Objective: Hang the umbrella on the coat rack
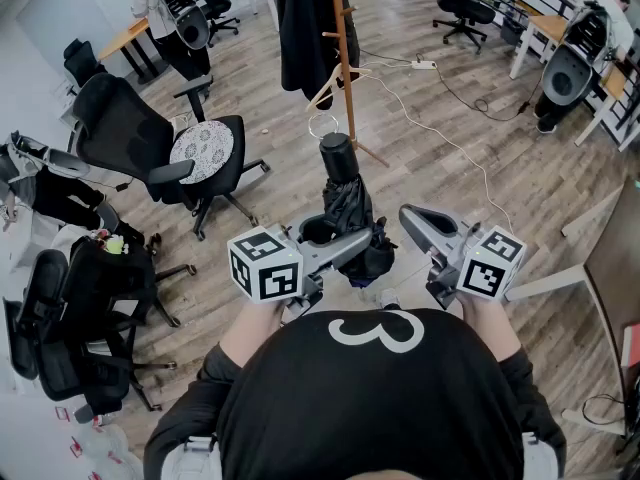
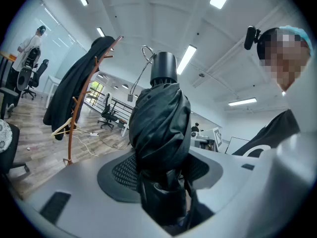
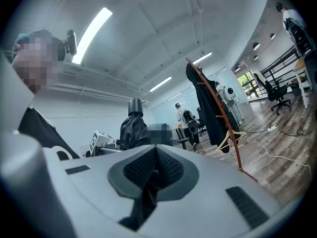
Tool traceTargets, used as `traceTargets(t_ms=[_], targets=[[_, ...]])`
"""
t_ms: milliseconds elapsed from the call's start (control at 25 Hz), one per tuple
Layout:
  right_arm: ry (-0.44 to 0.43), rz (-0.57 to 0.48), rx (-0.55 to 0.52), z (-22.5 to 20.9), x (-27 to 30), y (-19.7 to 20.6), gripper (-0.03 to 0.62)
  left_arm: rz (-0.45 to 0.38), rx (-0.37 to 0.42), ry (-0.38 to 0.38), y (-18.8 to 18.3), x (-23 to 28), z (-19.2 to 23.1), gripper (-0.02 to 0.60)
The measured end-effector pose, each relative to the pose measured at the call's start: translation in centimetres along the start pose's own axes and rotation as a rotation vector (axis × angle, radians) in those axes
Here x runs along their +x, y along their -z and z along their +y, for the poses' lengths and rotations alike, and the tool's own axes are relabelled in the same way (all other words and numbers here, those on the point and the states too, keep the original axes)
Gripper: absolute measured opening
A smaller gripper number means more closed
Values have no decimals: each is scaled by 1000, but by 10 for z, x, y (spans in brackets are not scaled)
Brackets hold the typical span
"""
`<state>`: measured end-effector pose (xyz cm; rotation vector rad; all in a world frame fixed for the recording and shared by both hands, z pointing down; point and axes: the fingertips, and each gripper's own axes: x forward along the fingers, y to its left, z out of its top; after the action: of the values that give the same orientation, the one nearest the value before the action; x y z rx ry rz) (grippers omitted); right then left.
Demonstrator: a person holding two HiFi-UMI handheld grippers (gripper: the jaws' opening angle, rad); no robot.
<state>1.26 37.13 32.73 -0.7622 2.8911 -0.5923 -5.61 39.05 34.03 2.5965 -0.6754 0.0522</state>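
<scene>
**Condition of tongs.** The left tongs (image 1: 340, 248) were clamped round the lower body of the umbrella (image 1: 350, 203). They held it upright in the air before the person, above the floor (image 1: 440, 158) and well short of the coat rack (image 1: 343, 58). The right tongs (image 1: 412, 220) were closed together with nothing between them, just beside the umbrella and apart from it.

**Step in hand.** By appearance this was the carry toward the rack, and hanging was not yet done. To do it well, the umbrella needed to stay upright so that the loop (image 1: 322, 126) at its top end stood free. The loop would then go over the tip of a bare peg and be lowered until it bore the weight, and only then should the grip be released. The idle right tongs could steady the loop. The coat (image 1: 298, 28) and hanger (image 1: 335, 86) crowded one side of the pole, so a peg clear of them was advisable.

**Materials.**
- **Canopy:** black, creased, faintly glossy fabric, rolled into a fat bundle.
- **Handle (image 1: 337, 153):** a smooth black cylinder.
- **Loop:** thin and pale.
- **Rack:** a slim reddish wooden pole with short pegs.
- **Floor:** grey-brown planks.
</scene>
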Motion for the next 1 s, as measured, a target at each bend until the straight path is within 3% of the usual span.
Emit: traceTargets(t_ms=[1000], targets=[[-9,-22,19,-3,13,-2,26,-1,16,-17,-7,-9,13,253]])
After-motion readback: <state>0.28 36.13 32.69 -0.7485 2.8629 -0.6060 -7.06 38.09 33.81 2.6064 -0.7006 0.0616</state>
